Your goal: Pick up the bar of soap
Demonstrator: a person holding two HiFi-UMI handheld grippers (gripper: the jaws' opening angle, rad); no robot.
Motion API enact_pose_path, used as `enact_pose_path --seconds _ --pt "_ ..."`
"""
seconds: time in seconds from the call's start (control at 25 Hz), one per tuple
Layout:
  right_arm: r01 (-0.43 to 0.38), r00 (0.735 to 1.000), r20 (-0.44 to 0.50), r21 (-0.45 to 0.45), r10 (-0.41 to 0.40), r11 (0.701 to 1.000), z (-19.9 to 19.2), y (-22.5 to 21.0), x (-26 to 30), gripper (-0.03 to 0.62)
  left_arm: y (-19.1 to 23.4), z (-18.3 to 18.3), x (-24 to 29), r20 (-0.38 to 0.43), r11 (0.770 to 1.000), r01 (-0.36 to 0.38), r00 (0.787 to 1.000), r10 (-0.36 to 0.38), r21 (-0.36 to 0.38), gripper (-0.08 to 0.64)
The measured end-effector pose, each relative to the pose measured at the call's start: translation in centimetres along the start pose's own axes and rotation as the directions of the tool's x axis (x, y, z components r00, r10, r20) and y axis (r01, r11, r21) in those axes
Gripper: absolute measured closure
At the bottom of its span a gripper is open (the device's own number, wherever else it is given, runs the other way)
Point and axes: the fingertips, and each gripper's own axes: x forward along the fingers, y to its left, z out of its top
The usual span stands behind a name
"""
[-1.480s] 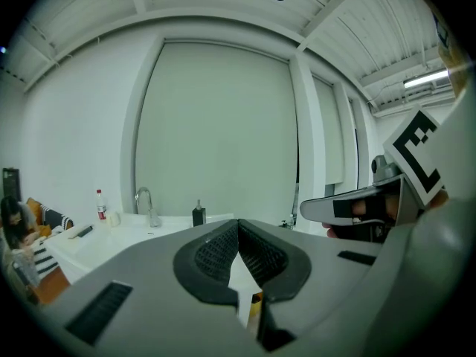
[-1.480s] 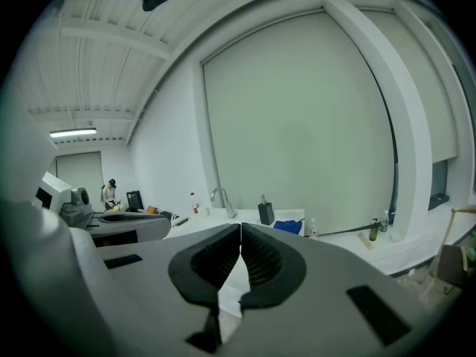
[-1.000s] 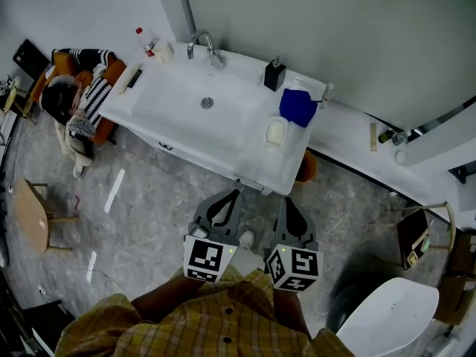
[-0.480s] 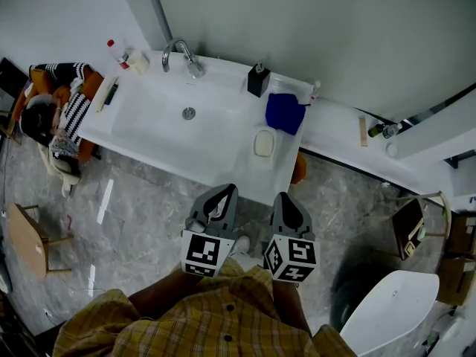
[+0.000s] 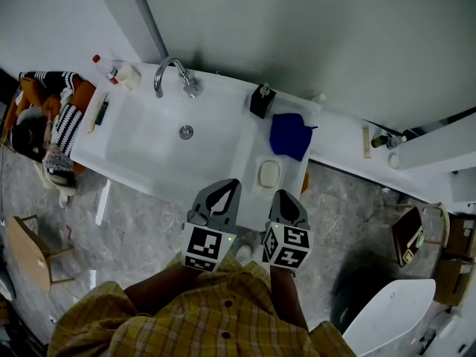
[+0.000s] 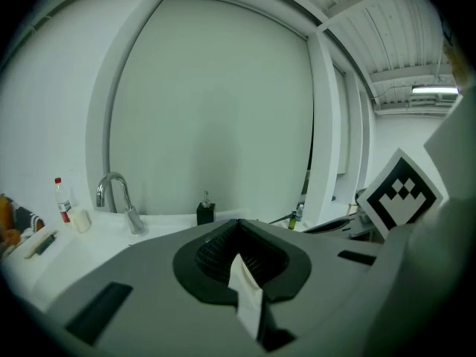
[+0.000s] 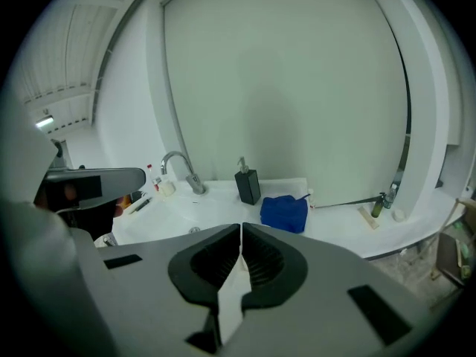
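Observation:
The pale bar of soap [image 5: 268, 172] lies in a white dish on the right side of the sink counter [image 5: 223, 171], just in front of a blue cloth [image 5: 290, 135]. My left gripper [image 5: 225, 188] hangs over the counter's front edge, left of the soap. Its jaws are shut with nothing in them [image 6: 239, 223]. My right gripper [image 5: 285, 196] sits just in front of the soap and slightly to its right, also shut and holding nothing [image 7: 240, 227]. Neither gripper view shows the soap; the jaws hide it.
A chrome faucet [image 5: 173, 73] and a black pump dispenser [image 5: 261, 101] stand at the back of the basin. A red-capped bottle [image 5: 103, 65] is at the far left corner. A person in stripes [image 5: 52, 125] sits left of the sink. Small bottles [image 5: 382, 140] stand on the right ledge.
The sink has drawn closer in the head view. Both grippers now reach its front edge, with the soap just ahead of the right one. Both stayed shut.

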Motion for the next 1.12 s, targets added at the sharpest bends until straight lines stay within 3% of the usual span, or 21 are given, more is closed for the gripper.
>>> enact_pose_path --seconds 0.36,0.48,0.8,1.12 --pt "0.043 0.994 -0.103 0.014 -0.041 0.999 -1.0 -1.1 6.5 0.566 2.5 0.2 5.2 -0.047 0.997 0.072 0.996 -0.072 0.008 0.548" --pt "0.044 0.990 -0.137 0.023 -0.040 0.999 -1.7 -1.4 8.1 0.480 2.7 -0.1 6.4 -0.063 0.995 0.095 0.994 -0.094 0.014 0.548" --pt "0.059 0.972 -0.227 -0.011 -0.059 0.998 -4.6 -1.9 11.8 0.357 3.8 -1.6 8.6 -0.112 0.991 0.131 0.985 -0.128 0.018 0.548" --pt "0.098 0.955 -0.276 -0.062 -0.112 0.993 -6.3 -2.3 14.0 0.336 5.0 -2.5 9.5 -0.141 0.989 0.144 0.980 -0.140 0.020 0.548"
